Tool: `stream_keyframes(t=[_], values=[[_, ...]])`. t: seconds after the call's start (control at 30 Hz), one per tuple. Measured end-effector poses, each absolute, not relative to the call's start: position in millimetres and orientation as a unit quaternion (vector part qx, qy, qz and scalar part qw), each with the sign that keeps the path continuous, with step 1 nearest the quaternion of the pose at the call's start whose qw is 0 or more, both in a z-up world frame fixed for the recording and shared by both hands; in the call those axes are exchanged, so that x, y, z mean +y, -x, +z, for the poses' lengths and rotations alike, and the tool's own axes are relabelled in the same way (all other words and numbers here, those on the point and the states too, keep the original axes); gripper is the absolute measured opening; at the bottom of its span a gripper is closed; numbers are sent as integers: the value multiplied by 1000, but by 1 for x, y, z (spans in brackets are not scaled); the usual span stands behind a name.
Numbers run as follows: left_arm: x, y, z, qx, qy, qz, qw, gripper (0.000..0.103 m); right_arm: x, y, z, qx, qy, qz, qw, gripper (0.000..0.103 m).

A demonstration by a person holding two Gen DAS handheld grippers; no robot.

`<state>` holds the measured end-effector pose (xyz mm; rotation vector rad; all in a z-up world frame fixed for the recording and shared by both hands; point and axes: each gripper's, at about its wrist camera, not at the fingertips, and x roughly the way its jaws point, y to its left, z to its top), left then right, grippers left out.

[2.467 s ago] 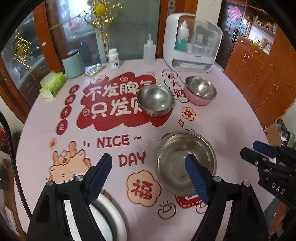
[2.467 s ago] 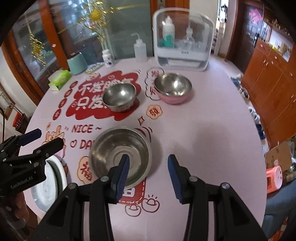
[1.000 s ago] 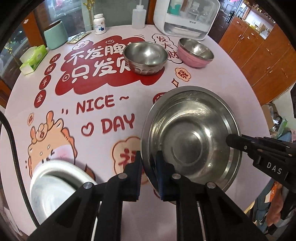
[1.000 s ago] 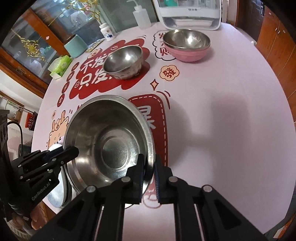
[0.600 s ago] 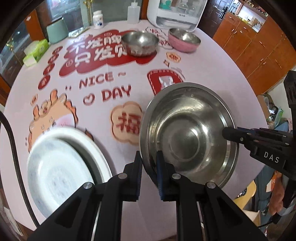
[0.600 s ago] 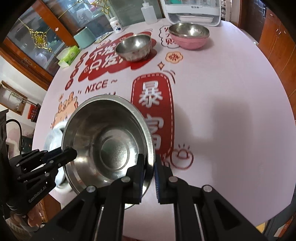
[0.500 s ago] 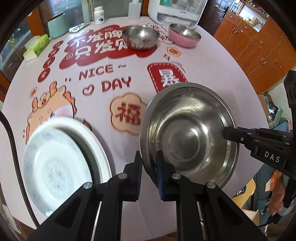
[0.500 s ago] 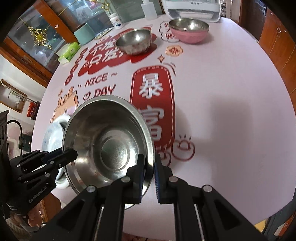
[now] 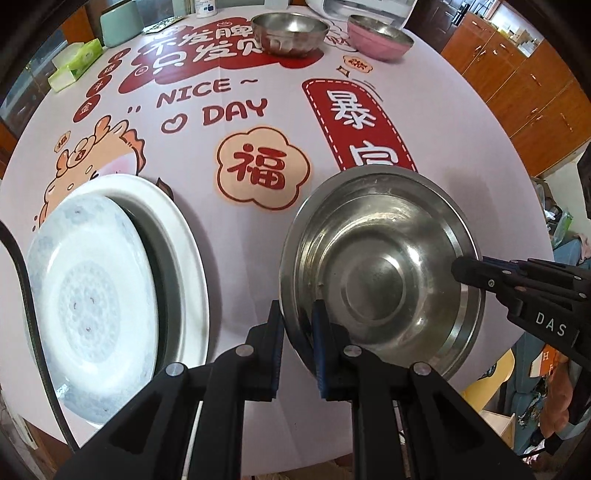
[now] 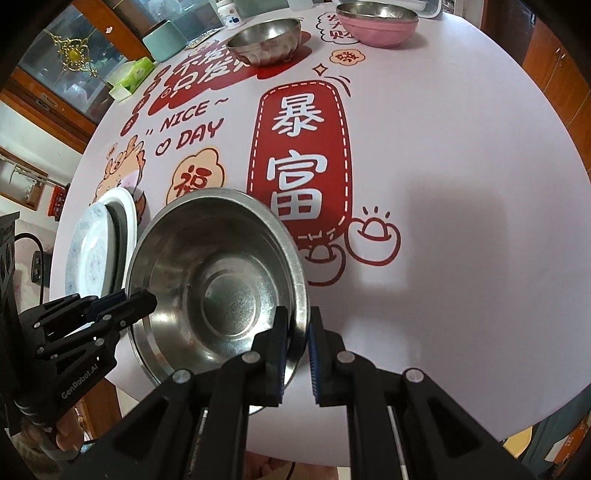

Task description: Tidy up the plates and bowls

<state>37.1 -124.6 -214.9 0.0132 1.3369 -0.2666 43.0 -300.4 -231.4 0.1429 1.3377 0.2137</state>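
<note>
A large steel bowl is held off the table between both grippers. My left gripper is shut on its left rim. My right gripper is shut on its right rim; the bowl fills the lower left of the right wrist view. The right gripper also shows in the left wrist view, and the left gripper in the right wrist view. A stack of white plates lies at the table's near left edge, and shows in the right wrist view. A small steel bowl and a pink bowl sit at the far side.
The round table has a printed pink cloth. A green tissue pack, a mint canister and bottles stand at the far edge. Wooden cabinets are to the right.
The big bowl was gripped on both rims, lifted off the table and carried back toward the near edge. The white plates have come into fuller view to the left of it.
</note>
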Motion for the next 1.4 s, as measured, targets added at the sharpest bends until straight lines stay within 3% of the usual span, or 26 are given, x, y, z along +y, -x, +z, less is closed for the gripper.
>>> stream_keyframes(t=[0.43, 0.63, 0.87, 1.07, 1.2, 1.4], values=[[-124, -41, -219, 623, -4, -121, 772, 13, -297, -46, -233, 619, -62, 96, 777, 10], [-121, -42, -214, 617, -10, -115, 778, 24, -294, -45, -231, 620, -56, 85, 778, 12], [-116, -39, -206, 606, -17, -110, 787, 32, -296, -41, -226, 612, -75, 88, 783, 25], [-112, -29, -198, 598, -17, -111, 793, 33, -296, -34, -218, 603, -79, 81, 789, 26], [-109, -21, -188, 585, -21, -109, 803, 51, -295, -25, -213, 598, -78, 78, 794, 26], [-107, -16, -171, 573, -31, -122, 810, 53, -292, -13, -203, 591, -82, 73, 799, 26]])
